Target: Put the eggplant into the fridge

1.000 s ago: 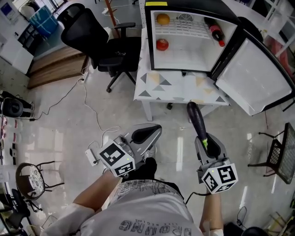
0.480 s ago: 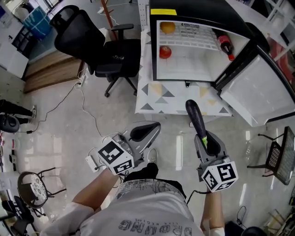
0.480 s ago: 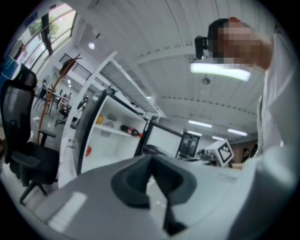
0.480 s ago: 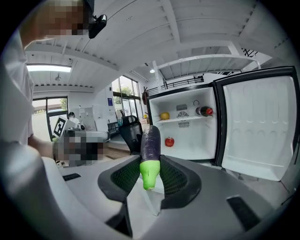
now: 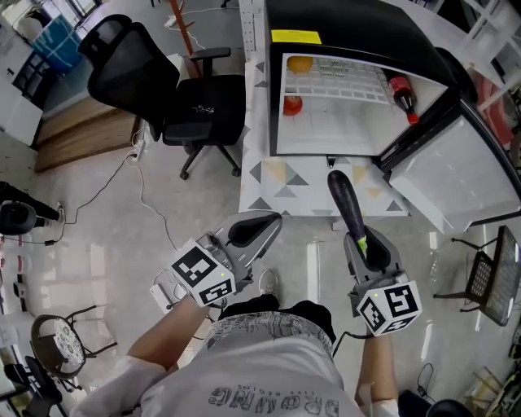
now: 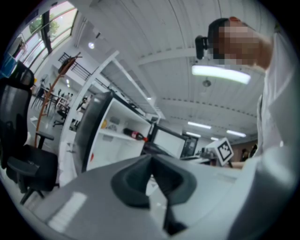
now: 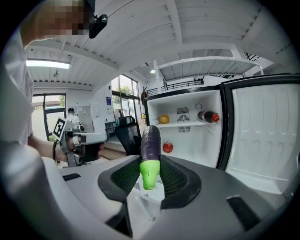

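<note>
A dark purple eggplant (image 5: 346, 204) with a green stem end sticks out forward from my right gripper (image 5: 364, 244), which is shut on that stem end. In the right gripper view the eggplant (image 7: 151, 140) stands upright between the pads of the right gripper (image 7: 150, 171). Ahead, the fridge (image 5: 350, 20) stands on a low table with its door (image 5: 456, 175) swung wide to the right. The eggplant's tip hangs over the table's front edge, short of the fridge opening. My left gripper (image 5: 256, 228) is shut and holds nothing, lower left of the table.
Inside the fridge are an orange (image 5: 299, 63), a tomato (image 5: 292, 104) and a cola bottle (image 5: 403, 94). The table (image 5: 309, 183) has a triangle-patterned cloth. A black office chair (image 5: 163, 81) stands left of it, a black rack (image 5: 488, 277) at right, and a cable runs over the floor.
Both grippers and the person have moved forward toward the fridge, which now lies closer. The eggplant stays in the right gripper; its tip now reaches over the table's edge.
</note>
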### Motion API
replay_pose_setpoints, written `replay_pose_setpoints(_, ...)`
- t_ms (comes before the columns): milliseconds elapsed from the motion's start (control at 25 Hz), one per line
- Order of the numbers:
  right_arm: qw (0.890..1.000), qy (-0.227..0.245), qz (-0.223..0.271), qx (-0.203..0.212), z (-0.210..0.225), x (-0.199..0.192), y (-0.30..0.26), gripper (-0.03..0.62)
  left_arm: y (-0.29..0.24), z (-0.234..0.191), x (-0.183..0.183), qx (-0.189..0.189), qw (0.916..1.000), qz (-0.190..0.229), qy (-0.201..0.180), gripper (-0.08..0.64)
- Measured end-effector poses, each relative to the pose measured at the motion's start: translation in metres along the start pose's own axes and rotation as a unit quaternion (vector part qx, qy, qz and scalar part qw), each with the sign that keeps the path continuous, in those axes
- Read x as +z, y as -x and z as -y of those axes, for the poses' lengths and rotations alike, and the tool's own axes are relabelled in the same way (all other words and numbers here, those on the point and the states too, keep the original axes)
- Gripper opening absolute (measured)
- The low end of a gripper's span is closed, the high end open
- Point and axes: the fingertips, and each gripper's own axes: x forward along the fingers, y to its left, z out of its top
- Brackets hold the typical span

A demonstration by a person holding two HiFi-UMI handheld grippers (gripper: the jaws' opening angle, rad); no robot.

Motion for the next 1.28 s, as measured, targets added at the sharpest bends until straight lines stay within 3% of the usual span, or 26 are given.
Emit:
replay_pose_setpoints(720, 1.0, -0.002, -0.006, 0.009, 0.037, 0.003, -0.044, 0.123, -0.033, -0.032, -0.001, 0.014, 0.9998, -0.01, 0.006, 0.008)
replay_pose_setpoints(1280, 0.999, 0.009, -0.016, 0.043, 0.122, 0.005, -0.099, 0.123, -0.093, -0.063, -0.016, 0.079, 0.9963, -0.031, 0.013, 0.008)
